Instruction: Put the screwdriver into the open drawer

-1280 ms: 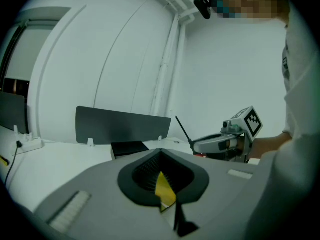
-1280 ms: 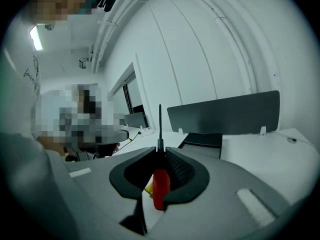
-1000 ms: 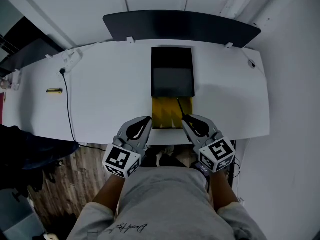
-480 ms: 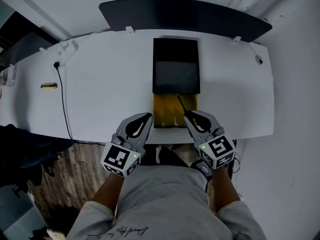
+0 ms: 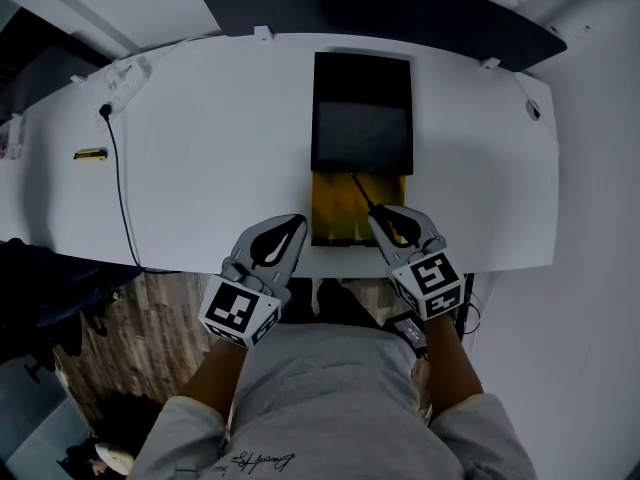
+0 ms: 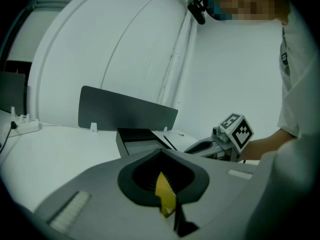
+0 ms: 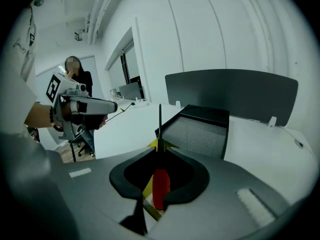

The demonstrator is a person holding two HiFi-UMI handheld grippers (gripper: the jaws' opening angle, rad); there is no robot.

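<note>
A wide white desk [image 5: 200, 168] fills the head view, with a dark curved partition [image 5: 400, 8] along its far edge and a thin cable [image 5: 118, 188] trailing across its left part. A black unit [image 5: 362, 113] sits in the middle of the desk, and from its near side the yellow-lined drawer [image 5: 338, 218] stands pulled out toward the person. The 2 grippers flank that drawer. The left gripper [image 5: 294, 224] hovers just beside the drawer's left edge with its jaws together on nothing. The right gripper [image 5: 377, 218] is clamped on the screwdriver [image 5: 362, 192], its red handle [image 7: 160, 186] pinched between the jaws and the slim dark shaft pointing away, over the drawer's right part and toward the unit. The tool looks light and rigid. The handle is the sensible place to hold it, since the thin smooth shaft would likely twist or slip between the pads. It probably needs lowering almost flat before release, or the tip may catch the unit's front.
</note>
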